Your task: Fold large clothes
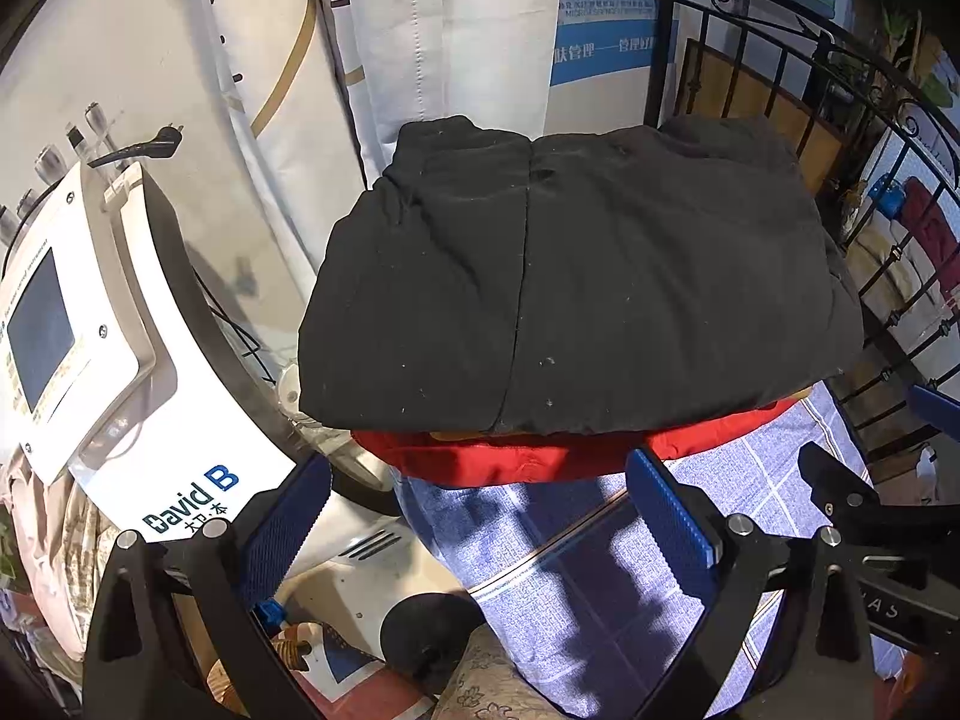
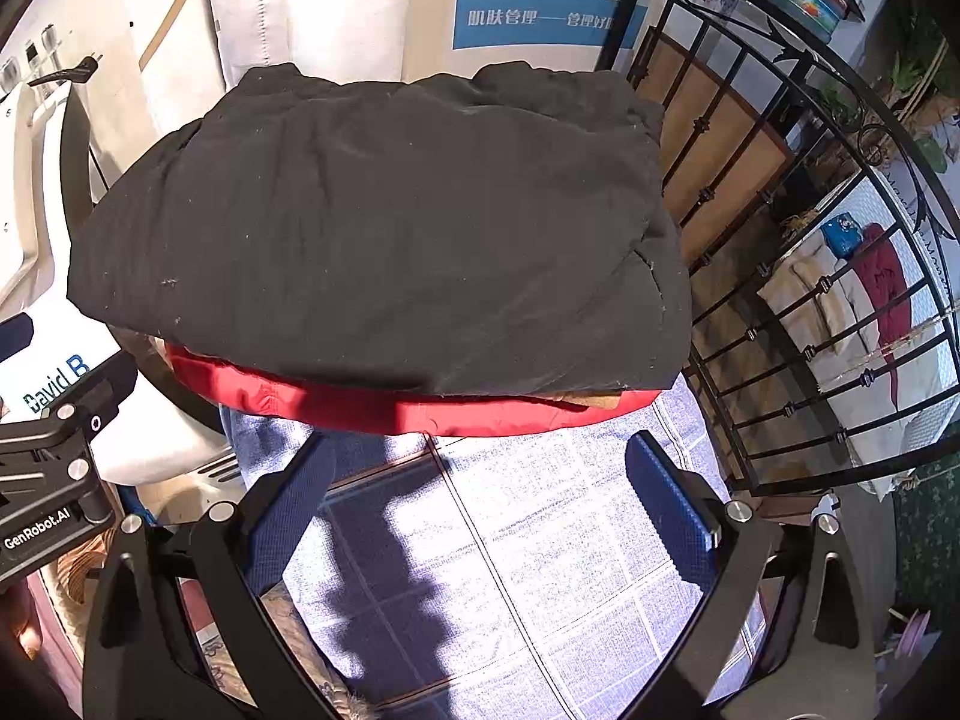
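- A blue-and-white checked cloth (image 2: 540, 540) covers the tabletop, lit by hard light that throws sharp shadows.
- A white machine with a screen (image 1: 90, 348), marked "David B", stands at the left.
- A black wrought-iron railing (image 2: 780, 276) curves along the right.
- A blue-and-white poster with Chinese text (image 2: 534, 6) hangs on the back wall, beside a white curtain (image 1: 420, 48).

Folded jacket (image 2: 384, 228) atop second garment (image 2: 384, 408), on checked cloth (image 2: 540, 540)
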A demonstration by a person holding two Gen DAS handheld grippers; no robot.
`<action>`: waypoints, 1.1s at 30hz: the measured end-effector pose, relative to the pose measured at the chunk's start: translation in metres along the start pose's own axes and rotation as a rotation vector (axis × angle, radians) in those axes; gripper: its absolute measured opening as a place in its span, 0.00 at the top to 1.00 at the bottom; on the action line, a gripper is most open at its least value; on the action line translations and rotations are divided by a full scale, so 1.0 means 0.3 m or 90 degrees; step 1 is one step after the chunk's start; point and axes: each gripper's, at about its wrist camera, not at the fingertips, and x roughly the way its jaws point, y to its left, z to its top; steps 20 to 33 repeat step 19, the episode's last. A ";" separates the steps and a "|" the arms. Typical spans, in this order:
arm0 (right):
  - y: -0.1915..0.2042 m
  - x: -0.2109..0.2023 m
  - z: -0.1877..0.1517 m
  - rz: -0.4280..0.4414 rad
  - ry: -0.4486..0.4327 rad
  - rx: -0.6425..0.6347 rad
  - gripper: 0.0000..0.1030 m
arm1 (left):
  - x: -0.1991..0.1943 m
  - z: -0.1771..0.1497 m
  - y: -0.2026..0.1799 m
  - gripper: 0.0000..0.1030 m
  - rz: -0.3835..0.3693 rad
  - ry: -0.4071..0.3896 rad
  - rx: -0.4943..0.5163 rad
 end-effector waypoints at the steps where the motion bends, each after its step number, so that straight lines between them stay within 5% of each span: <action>1: 0.000 0.001 0.000 0.001 0.000 0.000 0.07 | 0.000 0.001 0.000 0.06 0.002 -0.001 0.002; 33: 0.004 0.007 -0.011 0.003 0.003 -0.004 0.07 | -0.001 -0.005 -0.013 0.06 -0.007 0.006 0.003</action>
